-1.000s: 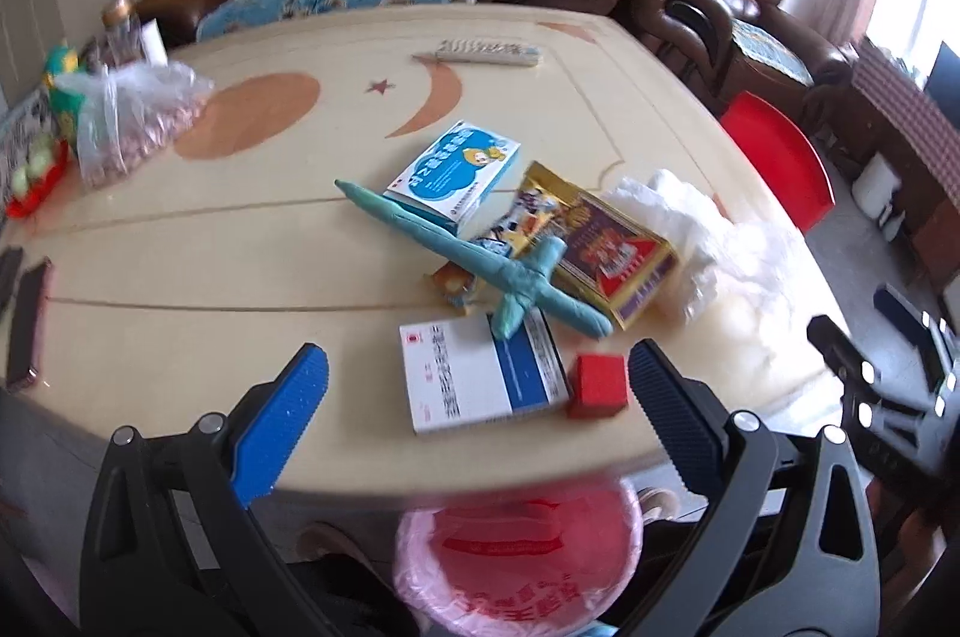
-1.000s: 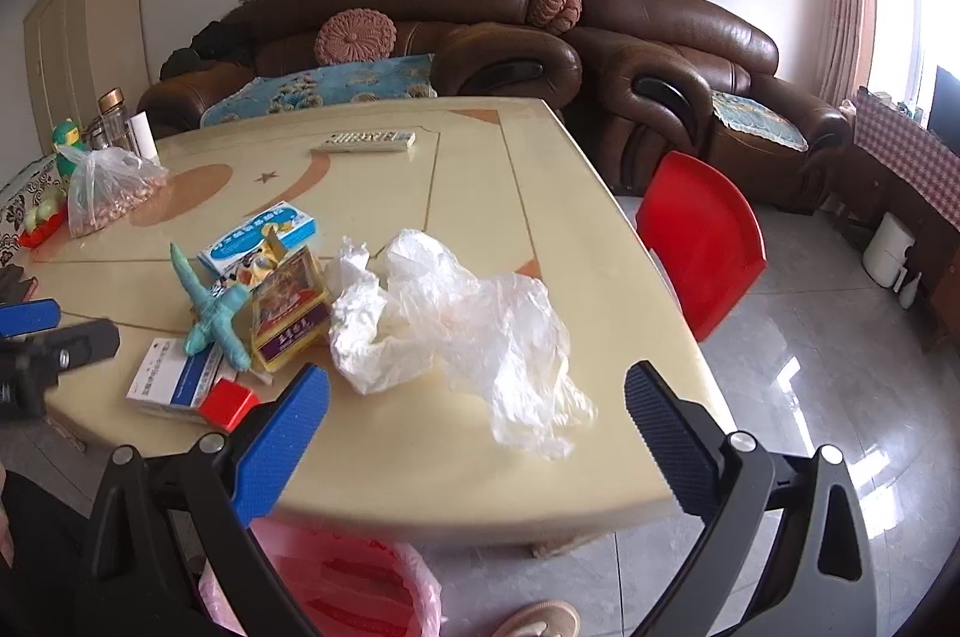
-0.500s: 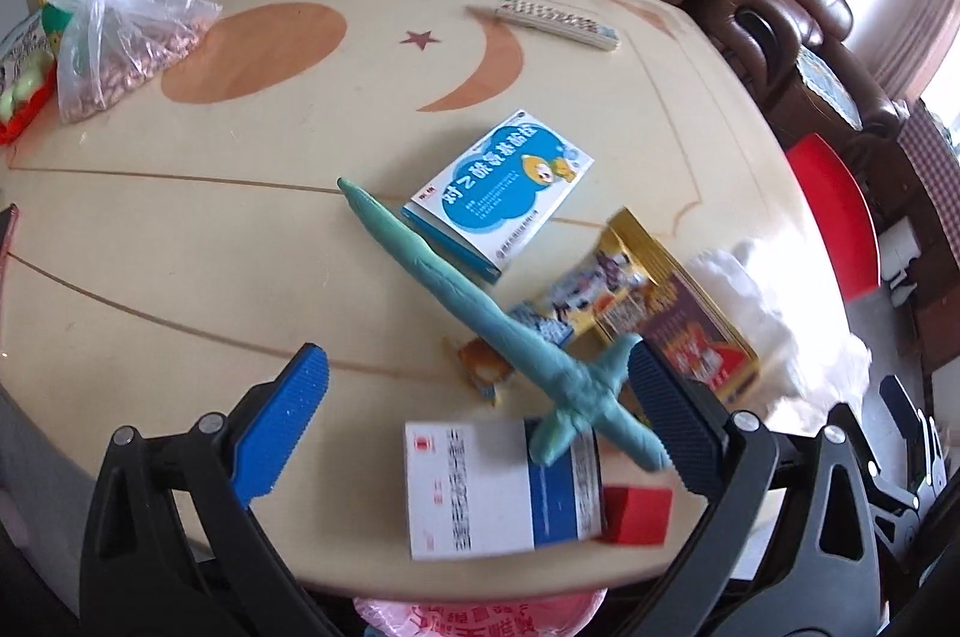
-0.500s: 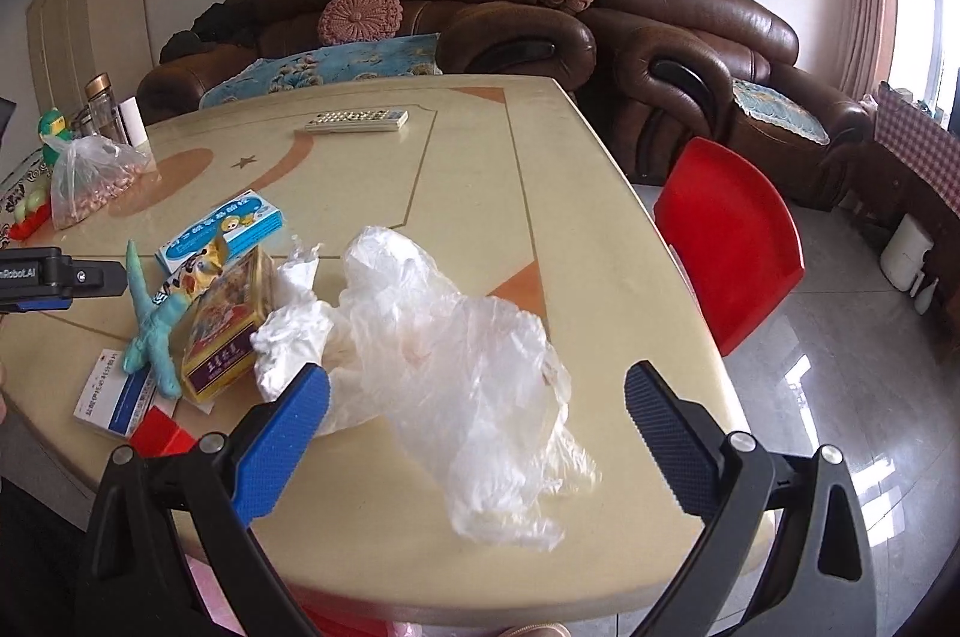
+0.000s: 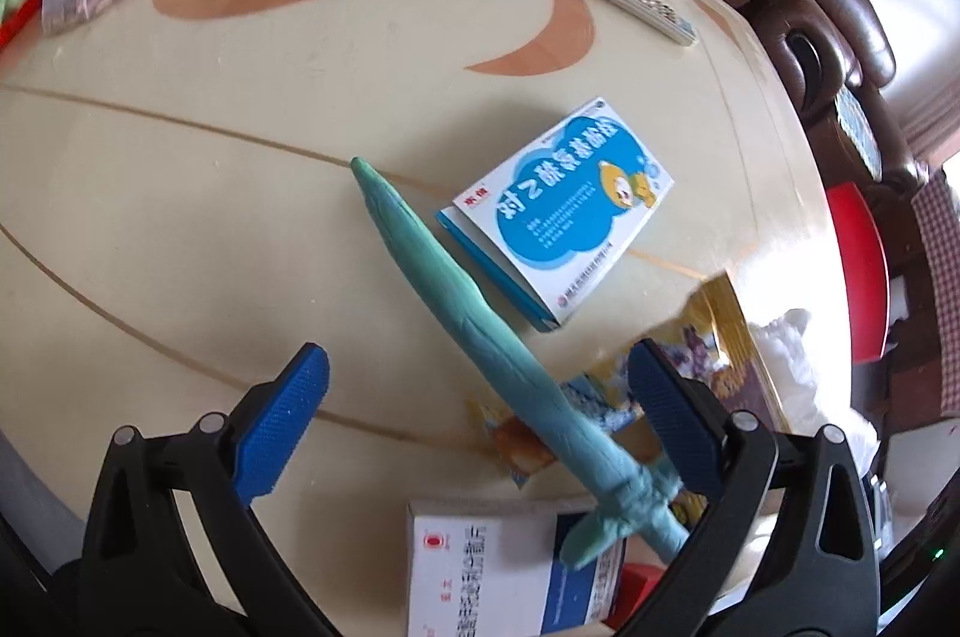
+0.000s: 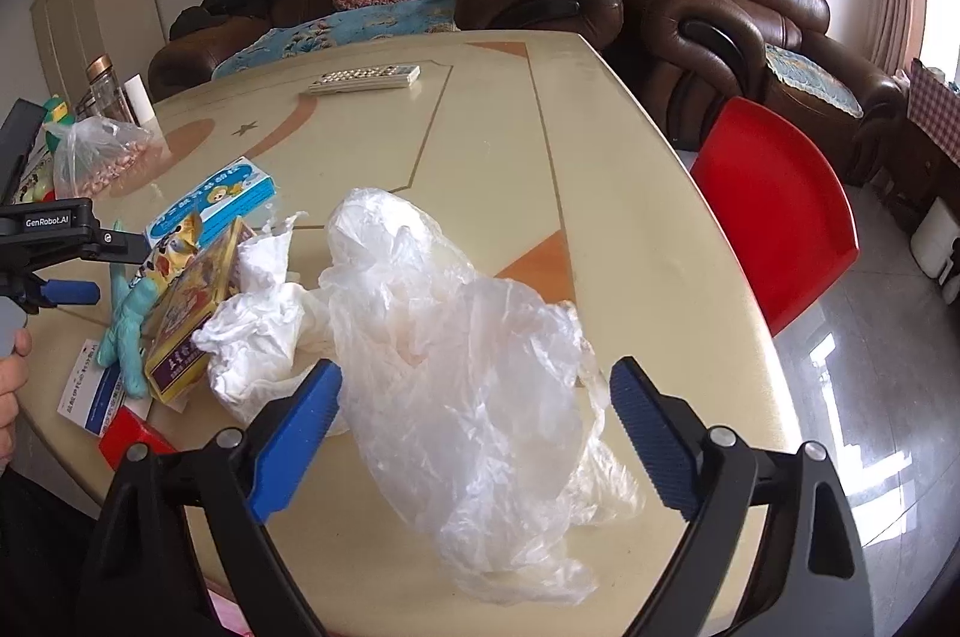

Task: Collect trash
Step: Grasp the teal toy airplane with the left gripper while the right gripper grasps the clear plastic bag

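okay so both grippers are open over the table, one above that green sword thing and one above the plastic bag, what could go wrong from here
The green toy sword lies across the white medicine box and a snack wrapper, so the left gripper closing on it could drag those along. The thin plastic bag reaches the table edge; the right gripper may pinch only a fold or push it off.

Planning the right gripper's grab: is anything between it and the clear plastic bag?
Nothing visible. The right gripper is open, and the plastic bag lies directly ahead, already bulging between its fingers. The crumpled tissue sits off to the left, beside the bag, not in the path.
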`<state>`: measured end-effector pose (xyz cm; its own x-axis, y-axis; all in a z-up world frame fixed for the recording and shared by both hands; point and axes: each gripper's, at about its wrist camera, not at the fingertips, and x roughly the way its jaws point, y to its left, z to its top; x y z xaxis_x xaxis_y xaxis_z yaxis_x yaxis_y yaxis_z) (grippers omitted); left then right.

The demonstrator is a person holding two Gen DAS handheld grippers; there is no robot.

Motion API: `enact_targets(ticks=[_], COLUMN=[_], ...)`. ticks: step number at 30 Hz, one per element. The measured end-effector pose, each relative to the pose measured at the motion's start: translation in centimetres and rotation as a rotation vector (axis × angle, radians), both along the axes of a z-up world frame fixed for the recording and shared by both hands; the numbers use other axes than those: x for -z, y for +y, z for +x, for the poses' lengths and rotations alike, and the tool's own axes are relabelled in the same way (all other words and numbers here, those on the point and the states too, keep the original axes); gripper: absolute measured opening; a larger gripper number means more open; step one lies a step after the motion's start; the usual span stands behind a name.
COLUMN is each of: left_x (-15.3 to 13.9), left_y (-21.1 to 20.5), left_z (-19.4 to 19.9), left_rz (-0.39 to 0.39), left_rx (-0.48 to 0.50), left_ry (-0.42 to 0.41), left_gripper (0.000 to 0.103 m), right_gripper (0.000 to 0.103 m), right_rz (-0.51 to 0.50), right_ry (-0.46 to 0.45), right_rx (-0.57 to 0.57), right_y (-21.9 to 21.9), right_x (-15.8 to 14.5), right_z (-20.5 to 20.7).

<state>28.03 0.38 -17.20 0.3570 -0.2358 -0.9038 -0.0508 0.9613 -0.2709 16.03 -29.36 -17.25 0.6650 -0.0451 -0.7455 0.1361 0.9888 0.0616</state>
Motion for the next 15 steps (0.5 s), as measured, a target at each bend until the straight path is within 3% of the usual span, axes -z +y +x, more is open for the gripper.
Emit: enact_targets(ticks=[7,11,15], left_x=[0.2,0.1,0.1], left_y=[0.1,0.1,0.0], left_z=[0.9,1.0,1.4], left_rz=[-0.043,-0.047,-0.057], left_rx=[-0.016,-0.028,-0.034], left_ry=[0.016,0.007,0.011], left_gripper=[0.083,0.066,0.064], right_gripper=[0.074,0.065,0.054], right_rz=[0.036,0.051,0.076], right_ry=[0.021,0.022,0.029], right_rx=[0.002,0.002,0.01], right_y=[-0.1,-0.1,-0.5], right_x=[0.7,0.8,1.0], right_z=[0.4,0.4,0.5])
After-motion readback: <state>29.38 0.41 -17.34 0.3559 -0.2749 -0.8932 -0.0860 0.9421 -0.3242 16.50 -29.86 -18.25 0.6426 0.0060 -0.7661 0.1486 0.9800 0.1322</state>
